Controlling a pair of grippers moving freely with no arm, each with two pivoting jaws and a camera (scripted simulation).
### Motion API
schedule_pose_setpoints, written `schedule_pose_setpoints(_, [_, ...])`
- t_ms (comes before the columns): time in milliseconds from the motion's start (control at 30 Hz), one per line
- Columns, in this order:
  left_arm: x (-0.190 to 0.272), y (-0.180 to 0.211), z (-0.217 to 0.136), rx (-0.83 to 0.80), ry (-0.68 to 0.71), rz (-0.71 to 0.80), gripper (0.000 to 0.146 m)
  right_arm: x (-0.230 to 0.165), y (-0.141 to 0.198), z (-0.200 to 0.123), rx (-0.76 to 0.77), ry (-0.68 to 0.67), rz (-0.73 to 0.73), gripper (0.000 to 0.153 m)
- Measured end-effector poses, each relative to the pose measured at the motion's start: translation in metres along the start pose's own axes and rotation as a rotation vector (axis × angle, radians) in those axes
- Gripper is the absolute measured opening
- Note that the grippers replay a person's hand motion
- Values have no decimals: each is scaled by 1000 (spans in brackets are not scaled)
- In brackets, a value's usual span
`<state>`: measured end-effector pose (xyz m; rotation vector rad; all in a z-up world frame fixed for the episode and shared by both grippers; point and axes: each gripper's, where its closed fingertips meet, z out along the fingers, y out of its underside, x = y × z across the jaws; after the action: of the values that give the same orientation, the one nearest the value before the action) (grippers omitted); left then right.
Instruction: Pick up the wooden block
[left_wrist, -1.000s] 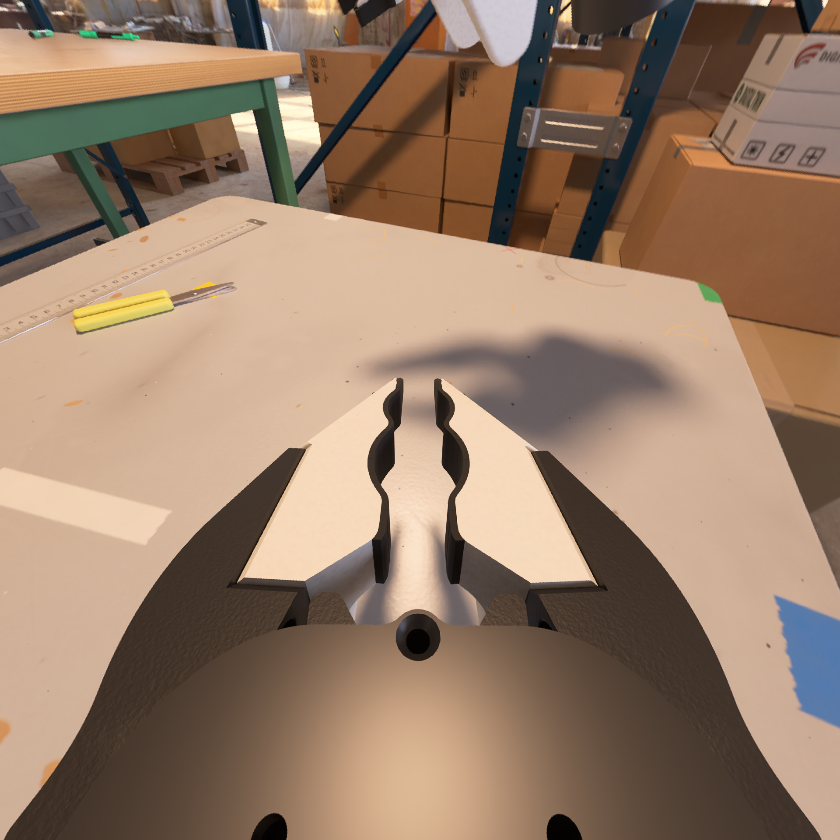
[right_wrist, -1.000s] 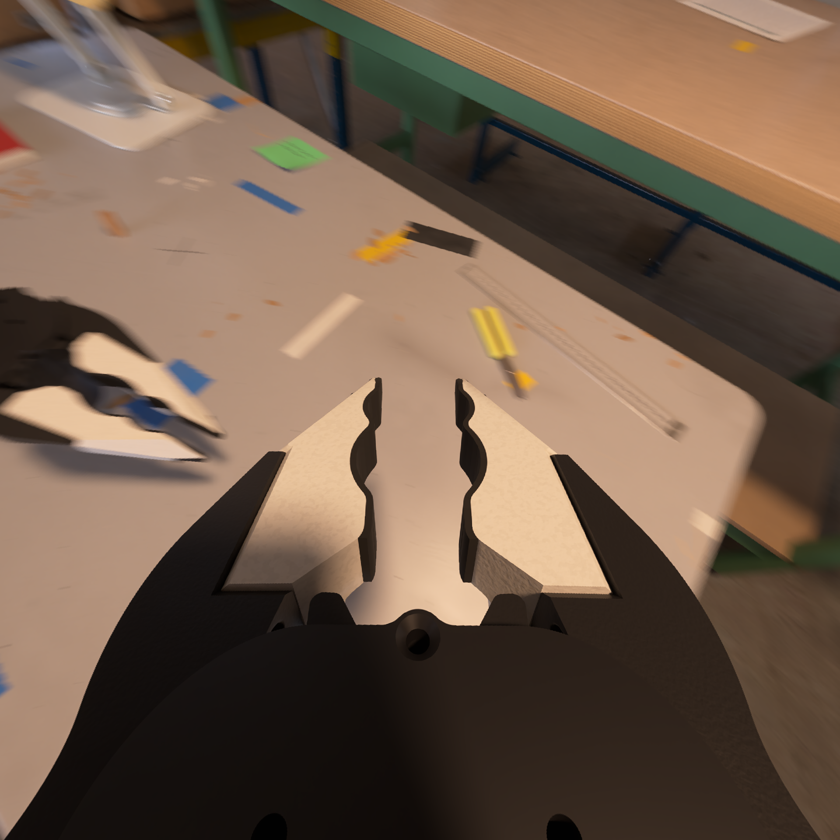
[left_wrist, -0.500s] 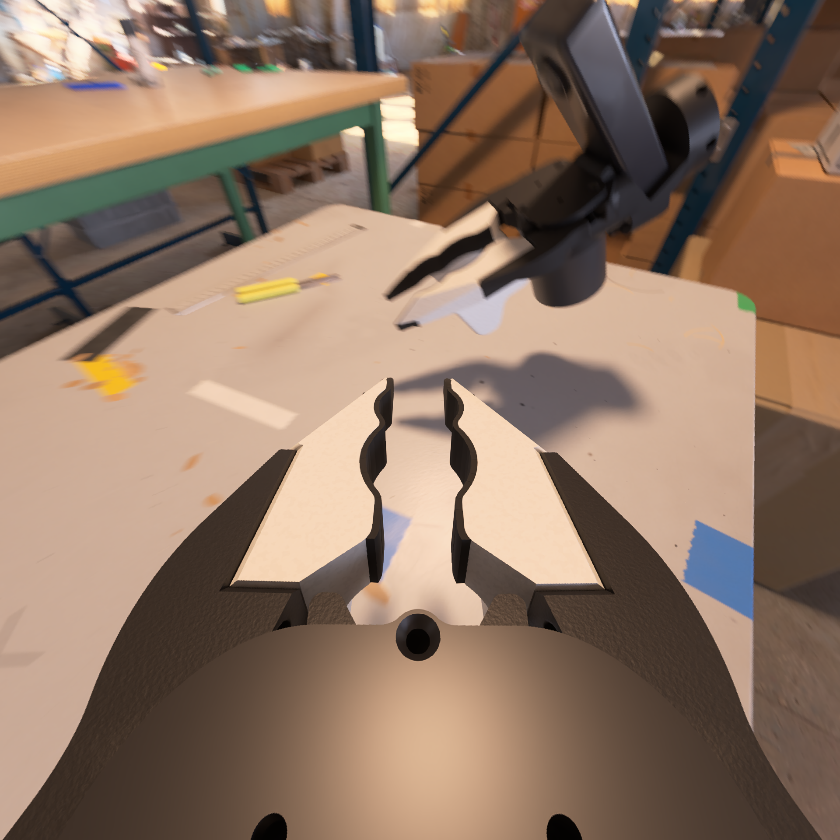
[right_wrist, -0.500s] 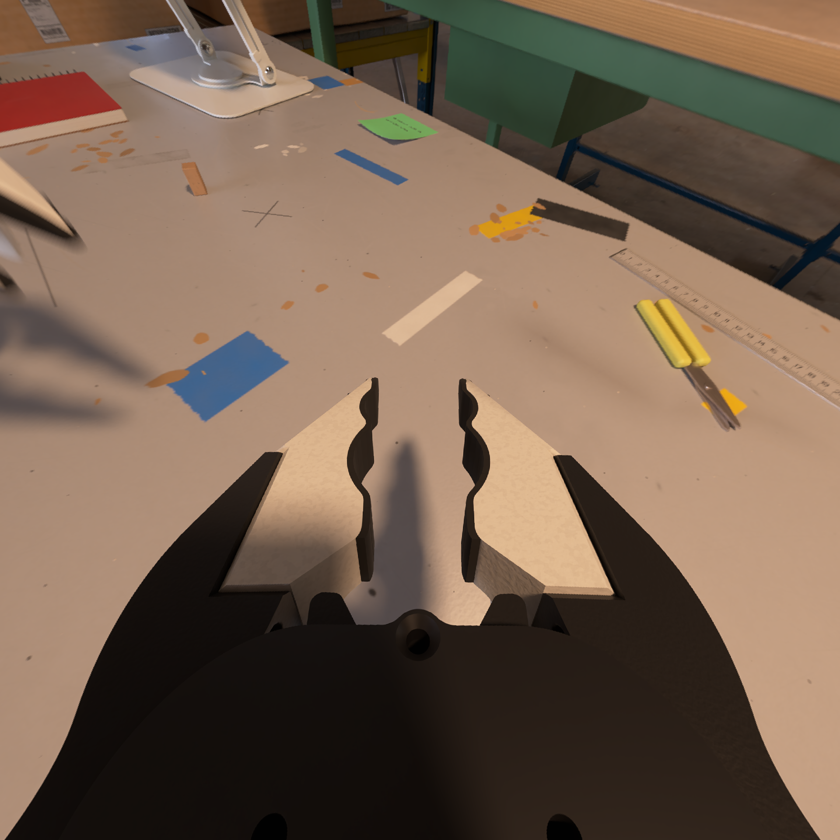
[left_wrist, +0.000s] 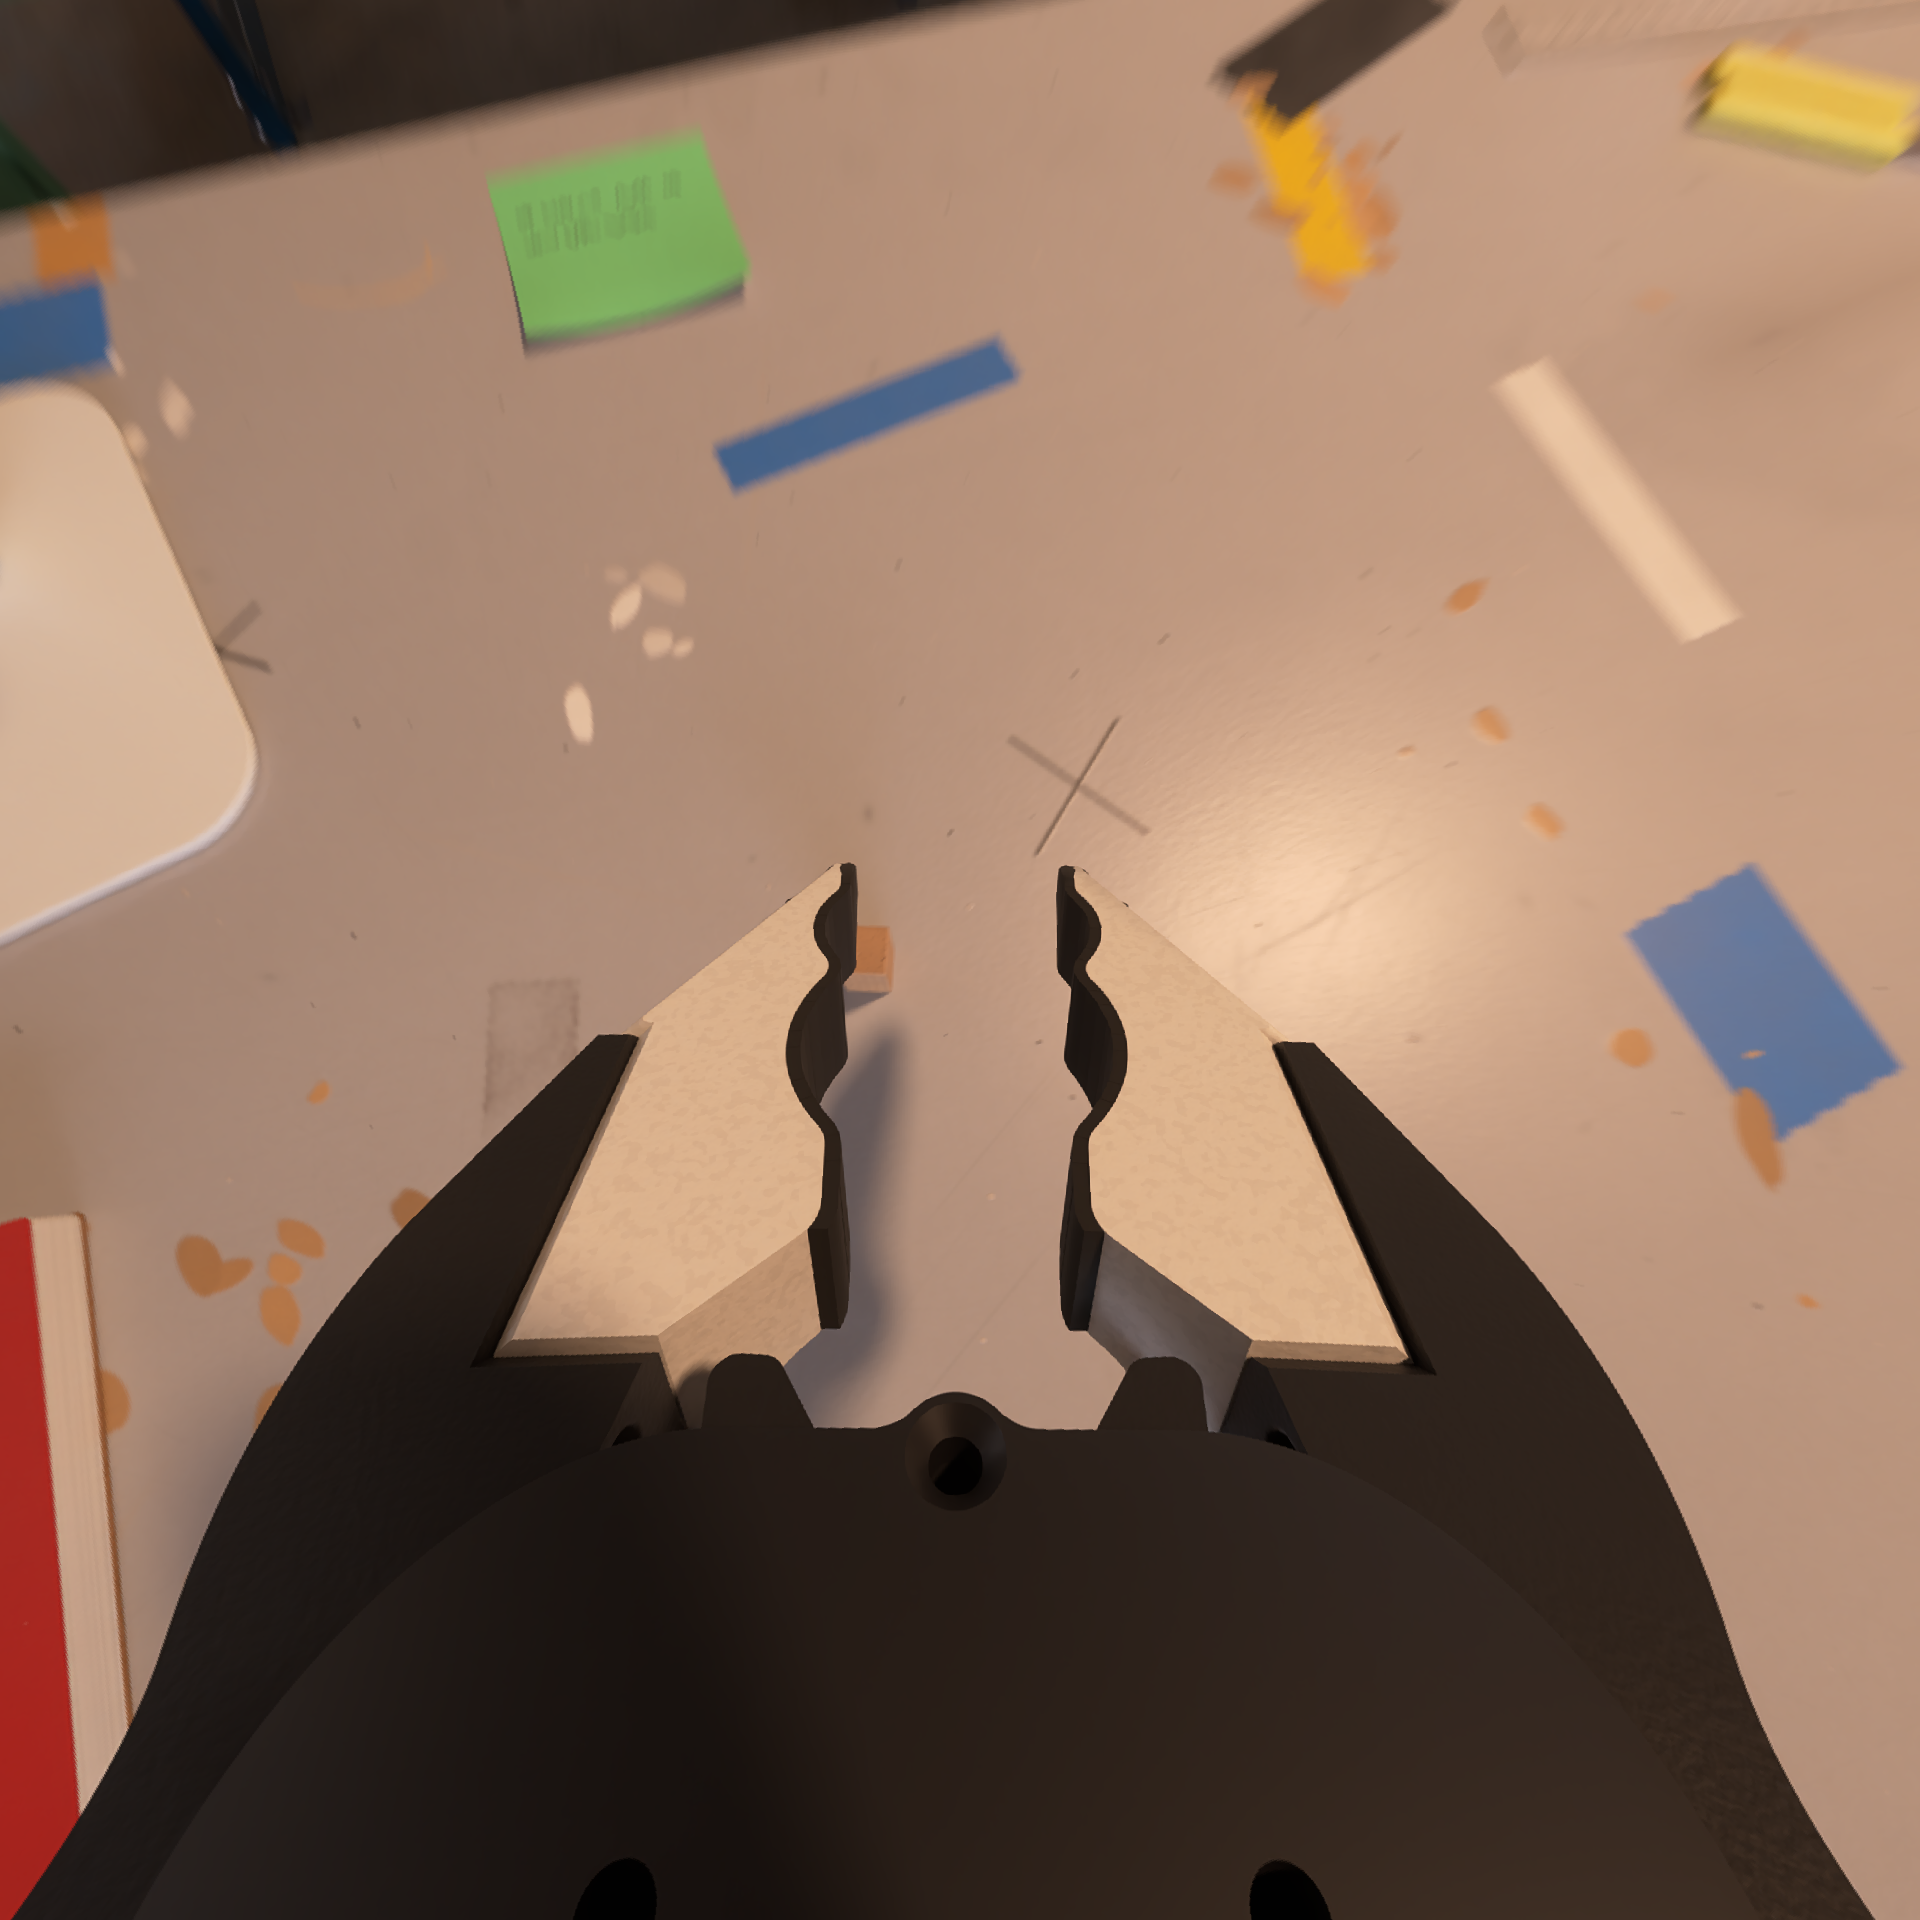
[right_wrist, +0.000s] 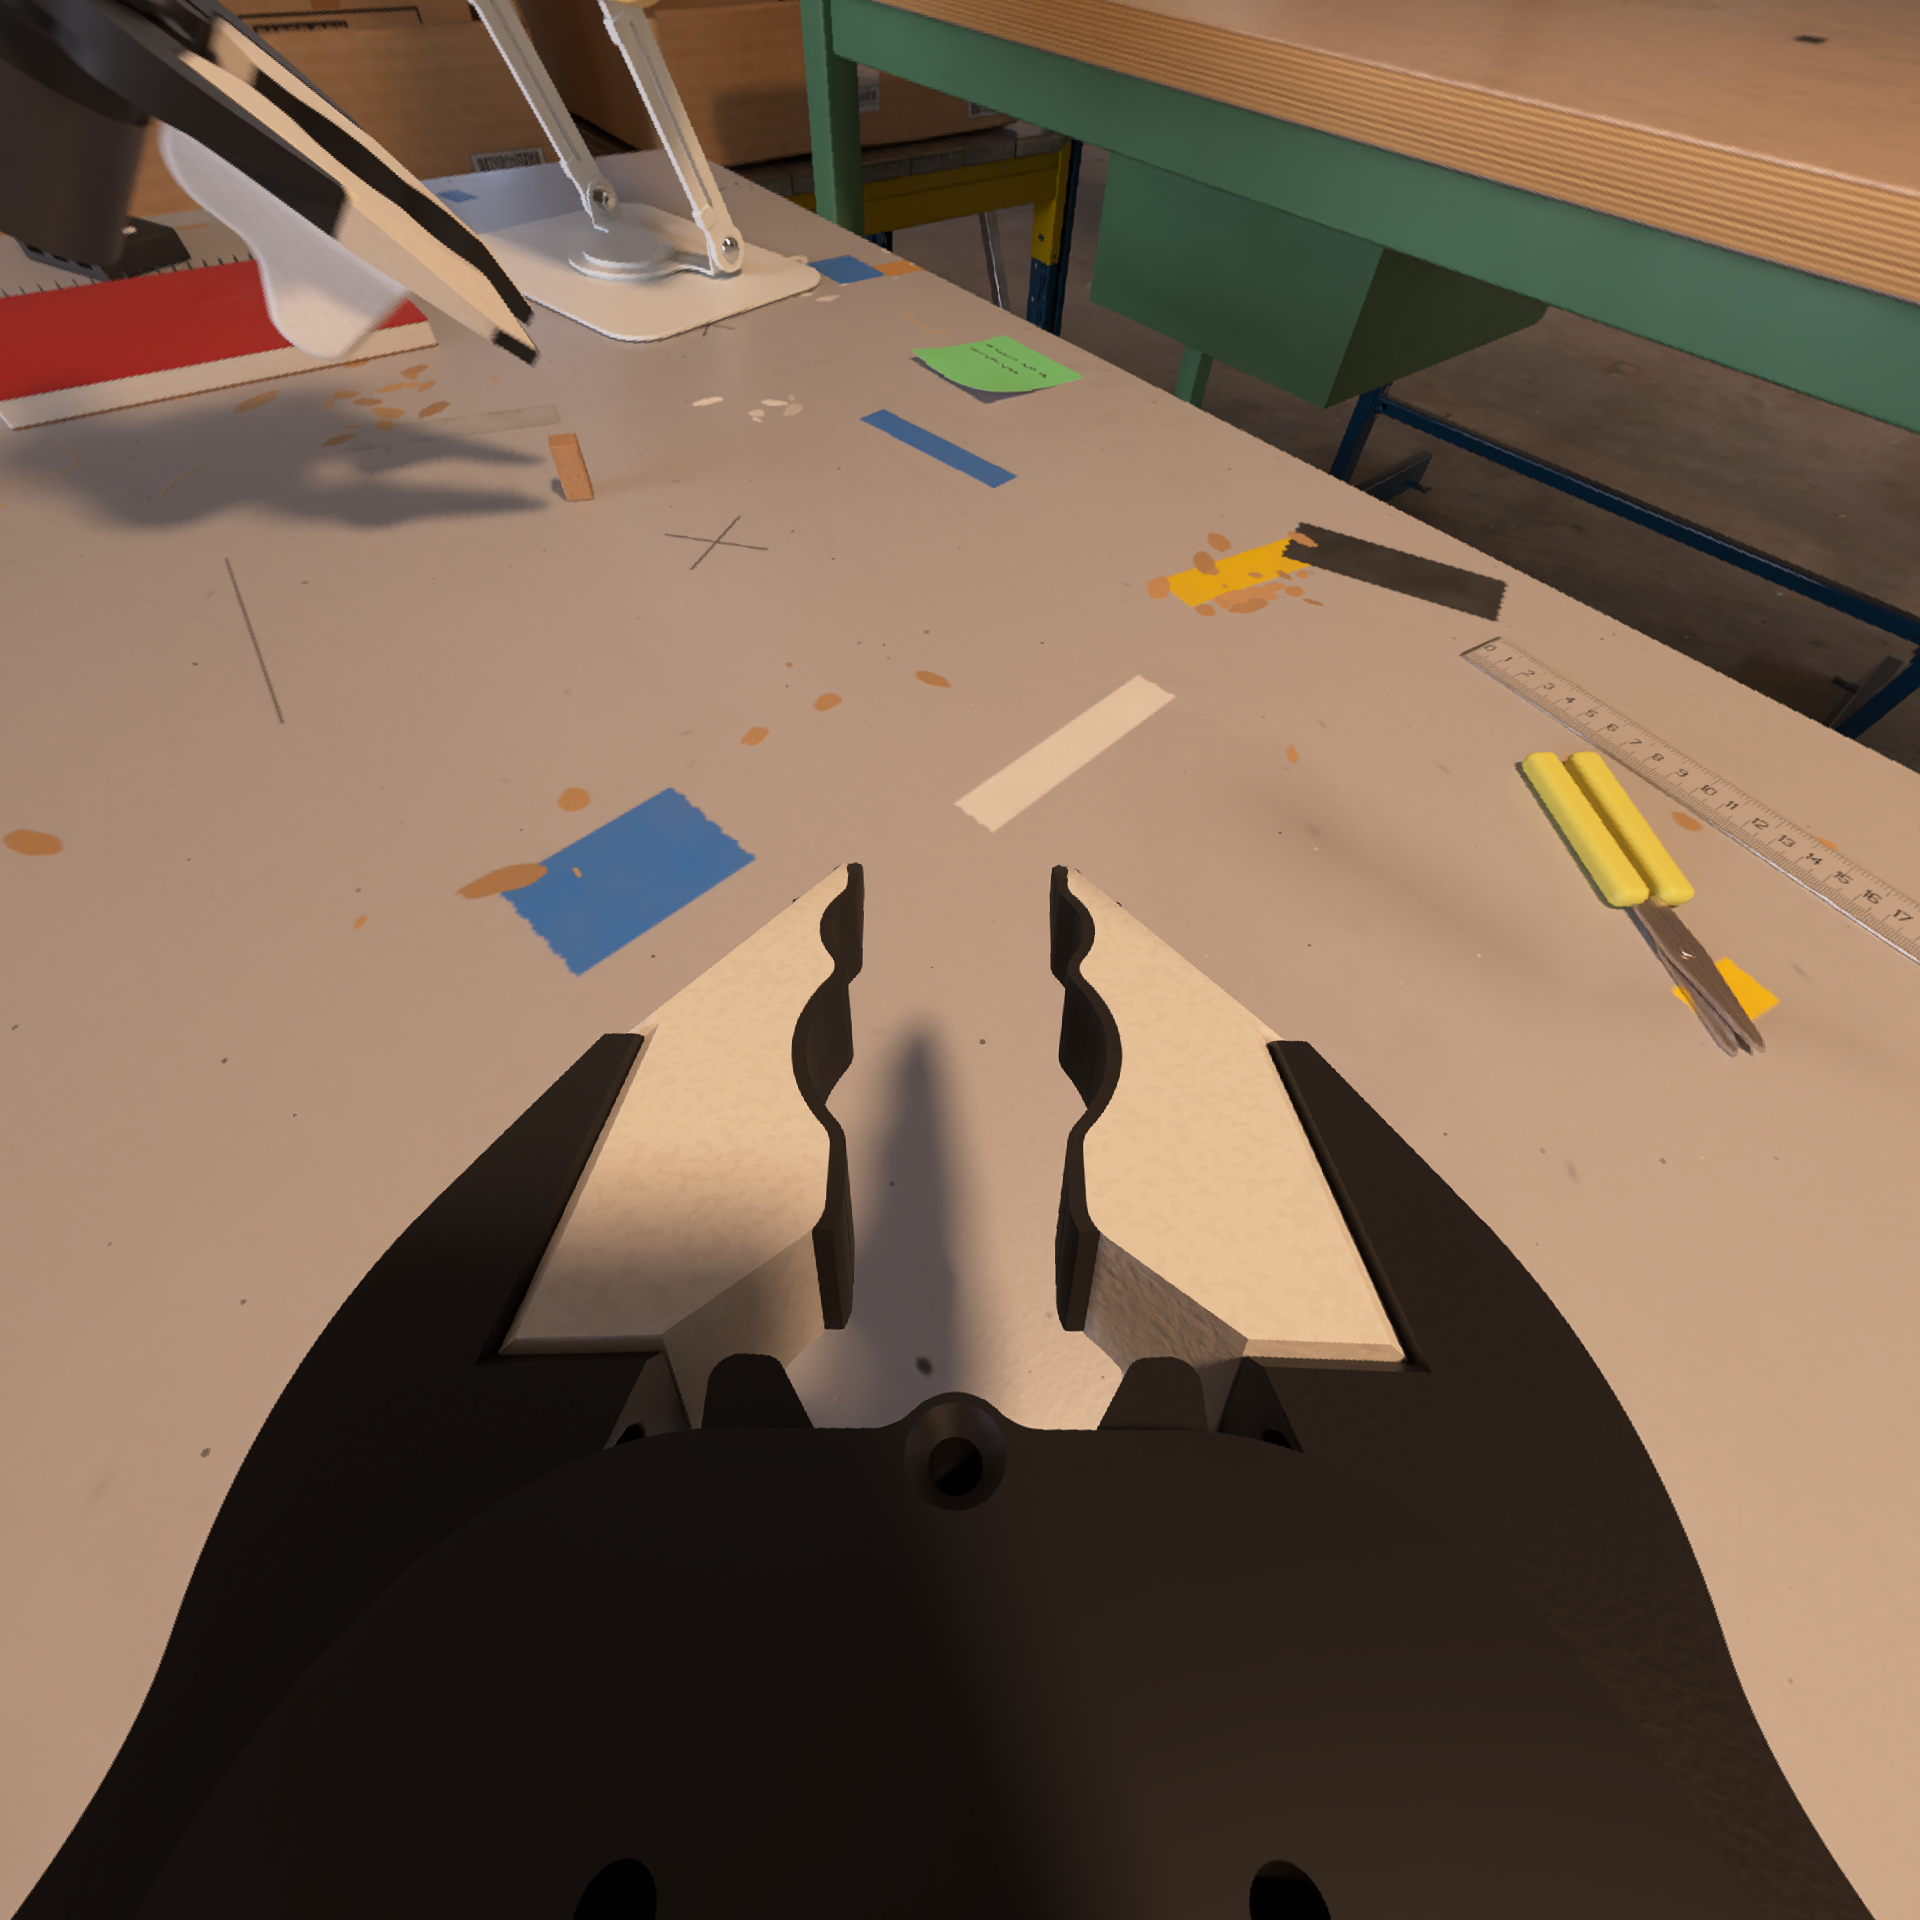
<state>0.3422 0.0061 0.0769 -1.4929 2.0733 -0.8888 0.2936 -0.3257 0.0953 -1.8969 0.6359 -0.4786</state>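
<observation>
We see the small tan wooden block (right_wrist: 570, 467) lying flat on the worktop (right_wrist: 935, 623), upper left of frame.

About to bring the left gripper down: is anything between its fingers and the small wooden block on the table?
Nothing visible. The left gripper is open above the small tan wooden block, which lies alone on bare tabletop. In the left wrist view the block peeks out beside one finger, off-centre in the gap.

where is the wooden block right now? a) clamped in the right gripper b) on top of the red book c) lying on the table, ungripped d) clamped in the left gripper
c: the wooden block lies on the table, with the open left gripper above it and the open right gripper far off.
</observation>
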Motion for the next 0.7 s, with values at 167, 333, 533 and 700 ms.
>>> schedule_pose_setpoints(167, [-13, 22, 29, -165, -1, -30, 42, -3, 4, 3, -19, -8, -12, 36])
schedule_pose_setpoints(333, [-17, 31, 36, -225, -20, -13, 42, -6, 3, 3, -21, -13, -21, 36])
schedule_pose_setpoints(533, [-23, 37, 40, -268, -51, 0, 43, -3, 2, 1, -12, -7, -10, 36])
schedule_pose_setpoints(700, [-26, 42, 43, -316, -45, -22, 44, -3, 0, 0, -3, -14, -3, 35])
